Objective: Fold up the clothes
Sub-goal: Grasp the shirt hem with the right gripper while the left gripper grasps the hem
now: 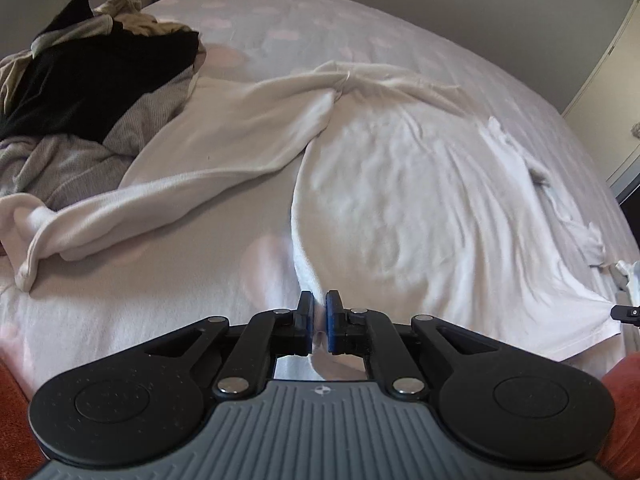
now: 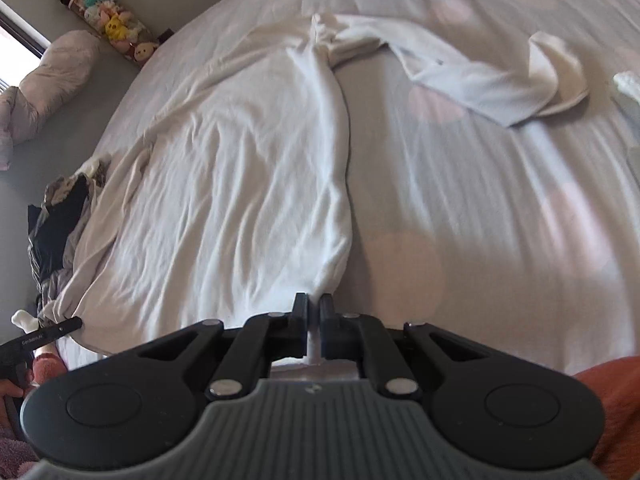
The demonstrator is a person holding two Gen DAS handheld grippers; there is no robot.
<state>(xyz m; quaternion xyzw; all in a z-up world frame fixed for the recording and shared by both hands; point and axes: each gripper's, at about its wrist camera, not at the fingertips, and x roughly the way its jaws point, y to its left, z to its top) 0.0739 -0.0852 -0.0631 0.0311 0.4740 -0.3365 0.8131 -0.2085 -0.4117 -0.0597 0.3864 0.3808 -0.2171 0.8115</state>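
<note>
A white long-sleeved shirt [image 1: 400, 200] lies spread on the bed, hem toward me and collar far. My left gripper [image 1: 319, 304] is shut on one hem corner, with white cloth pinched between its blue pads. One sleeve [image 1: 180, 184] trails out to the left. In the right wrist view the same shirt [image 2: 240, 180] runs away from me, and my right gripper [image 2: 314, 306] is shut on the other hem corner. The other sleeve [image 2: 500, 80] lies folded over at the upper right. Each view catches the opposite gripper's tip at the hem: right gripper [image 1: 618, 313], left gripper [image 2: 78, 322].
A pile of black, grey and beige clothes [image 1: 80, 92] sits on the bed at the far left, also the pile [image 2: 60, 220] past the shirt. The pale pink-spotted sheet [image 2: 480, 220] stretches around. Plush toys [image 2: 104, 20] and a pillow [image 2: 52, 80] lie along the wall. Orange sleeves show at the frame bottoms.
</note>
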